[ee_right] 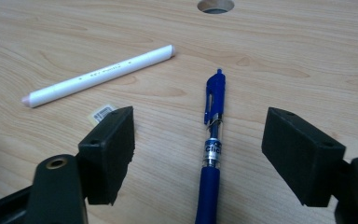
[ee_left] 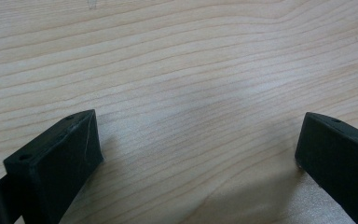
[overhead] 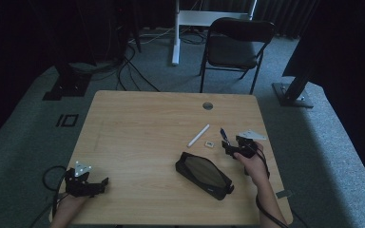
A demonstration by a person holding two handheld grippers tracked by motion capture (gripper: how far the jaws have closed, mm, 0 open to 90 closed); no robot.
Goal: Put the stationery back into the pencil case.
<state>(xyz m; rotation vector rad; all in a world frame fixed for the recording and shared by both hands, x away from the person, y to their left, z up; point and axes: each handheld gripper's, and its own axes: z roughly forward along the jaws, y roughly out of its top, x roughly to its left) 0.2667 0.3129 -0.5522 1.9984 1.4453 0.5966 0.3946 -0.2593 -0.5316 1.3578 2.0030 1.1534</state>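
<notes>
Between open right gripper (ee_right: 198,149) jaws — blue pen (ee_right: 213,144)

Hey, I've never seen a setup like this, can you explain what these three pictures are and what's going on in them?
A person sits at a wooden table, holding a two-fingered grabbing tool in each hand. One picture looks down from above; the other two come from cameras riding on each tool. The left gripper rests open over bare wood. The right gripper is open around a blue pen lying on the table, not pressing on it. Nearby lie a white pen, a small label and a black pencil case.
</notes>
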